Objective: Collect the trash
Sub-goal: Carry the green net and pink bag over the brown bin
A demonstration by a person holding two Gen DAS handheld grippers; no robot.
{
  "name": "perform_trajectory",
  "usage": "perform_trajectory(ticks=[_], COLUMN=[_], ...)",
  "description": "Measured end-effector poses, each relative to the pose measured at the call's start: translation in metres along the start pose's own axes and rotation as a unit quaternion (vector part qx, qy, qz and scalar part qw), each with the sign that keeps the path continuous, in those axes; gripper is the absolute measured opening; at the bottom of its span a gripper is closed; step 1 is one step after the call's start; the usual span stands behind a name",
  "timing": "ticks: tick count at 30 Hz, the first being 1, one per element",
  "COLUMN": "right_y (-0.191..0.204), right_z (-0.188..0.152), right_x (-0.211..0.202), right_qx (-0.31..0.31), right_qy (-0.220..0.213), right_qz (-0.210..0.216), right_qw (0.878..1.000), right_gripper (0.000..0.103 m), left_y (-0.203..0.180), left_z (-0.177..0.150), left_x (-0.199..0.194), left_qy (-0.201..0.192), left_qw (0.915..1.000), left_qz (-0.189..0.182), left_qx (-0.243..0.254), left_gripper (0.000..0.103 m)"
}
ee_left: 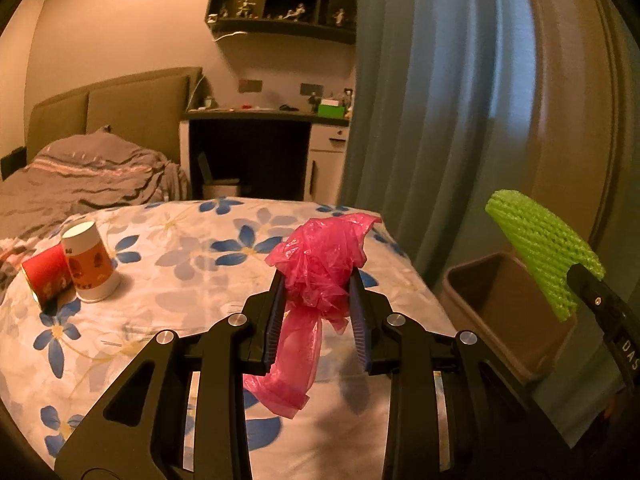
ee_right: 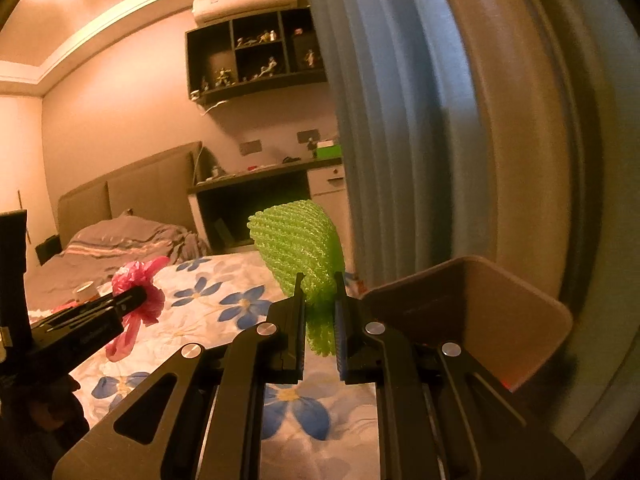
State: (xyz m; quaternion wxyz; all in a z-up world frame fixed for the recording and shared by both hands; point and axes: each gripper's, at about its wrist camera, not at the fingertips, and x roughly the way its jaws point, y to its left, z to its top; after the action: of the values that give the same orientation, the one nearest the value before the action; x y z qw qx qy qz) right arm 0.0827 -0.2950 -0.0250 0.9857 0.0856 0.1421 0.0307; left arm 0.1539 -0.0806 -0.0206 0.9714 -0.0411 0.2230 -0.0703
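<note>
My left gripper [ee_left: 318, 284] is shut on a crumpled pink plastic bag [ee_left: 320, 256], held above the flowered bedspread [ee_left: 192, 248]; a tail of the bag hangs down between the fingers. My right gripper [ee_right: 319, 284] is shut on a green foam net sleeve [ee_right: 298, 248], which sticks up past the fingertips. That green sleeve [ee_left: 540, 248] also shows at the right of the left wrist view, over the brown trash bin [ee_left: 504, 304]. The bin [ee_right: 480, 308] stands off the bed's right edge, just right of my right gripper. The pink bag [ee_right: 138, 284] appears at the left of the right wrist view.
Two paper cups, a white and orange one [ee_left: 90, 262] and a red one [ee_left: 46, 278], lie on the bedspread at the left. A blue-grey curtain [ee_left: 420, 112] hangs behind the bin. A desk [ee_left: 260, 136] and wall shelf stand at the back, with a rumpled grey duvet [ee_left: 80, 172] to the left.
</note>
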Motion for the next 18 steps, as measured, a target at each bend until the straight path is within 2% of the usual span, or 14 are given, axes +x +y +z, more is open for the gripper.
perform_trajectory(ticks=[18], right_y=[-0.058], right_z=[-0.004], right_x=[-0.013], right_qx=[0.031], right_qy=[-0.015], right_qz=[-0.05], right_qw=[0.998], right_gripper=[0.013], left_y=[-0.073], left_z=[-0.006], left_x=[0.017], left_qy=[0.01], left_qw=[0.9964], left_qz=[-0.074], left_qx=[0.039], left_gripper=[0.03])
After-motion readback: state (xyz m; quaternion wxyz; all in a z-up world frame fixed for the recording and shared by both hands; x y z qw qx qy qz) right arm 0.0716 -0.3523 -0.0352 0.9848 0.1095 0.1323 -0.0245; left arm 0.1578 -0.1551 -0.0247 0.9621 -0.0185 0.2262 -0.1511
